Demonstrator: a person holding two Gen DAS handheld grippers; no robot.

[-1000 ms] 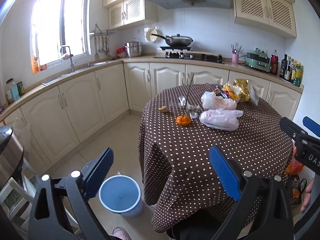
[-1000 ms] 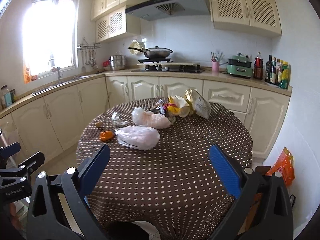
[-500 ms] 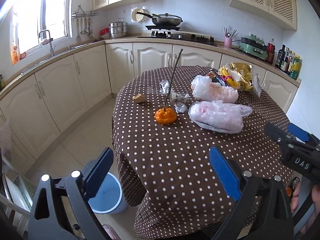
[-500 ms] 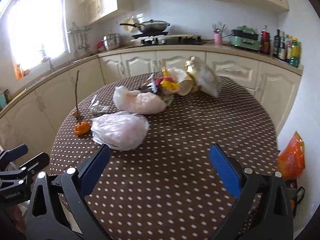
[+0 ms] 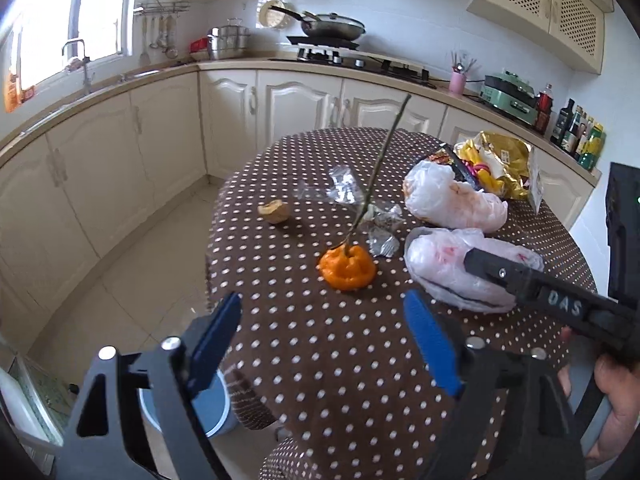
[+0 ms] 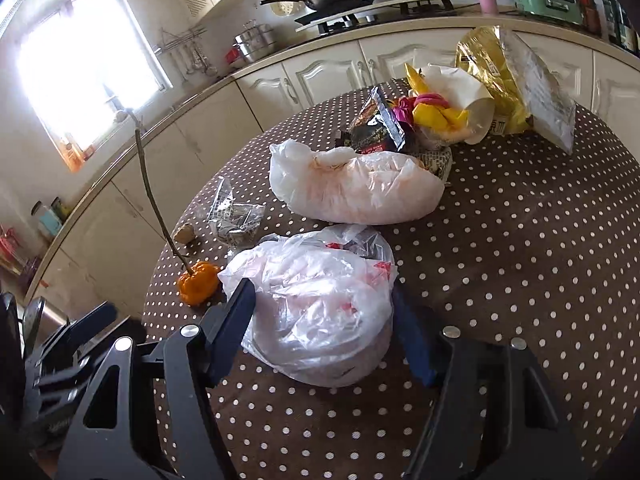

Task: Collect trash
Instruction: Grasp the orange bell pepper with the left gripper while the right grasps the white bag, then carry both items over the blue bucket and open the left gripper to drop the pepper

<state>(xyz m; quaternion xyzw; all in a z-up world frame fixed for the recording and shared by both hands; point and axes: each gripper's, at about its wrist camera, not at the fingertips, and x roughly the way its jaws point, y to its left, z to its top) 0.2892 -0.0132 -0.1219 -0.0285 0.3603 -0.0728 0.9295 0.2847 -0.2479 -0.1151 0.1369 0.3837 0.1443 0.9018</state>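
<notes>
Two plastic bags lie on your dotted counter [image 6: 520, 240]. Your right gripper [image 6: 320, 332] is spread open around the near bag [image 6: 320, 304], one finger on each side; whether they touch it is unclear. The far bag [image 6: 356, 188] sits just behind it. Your left gripper [image 5: 320, 344] hangs open over the counter's near edge. An orange fruit [image 5: 347, 267] with a long stem is left of the near bag. A bin [image 5: 212, 408] stands on the floor below.
</notes>
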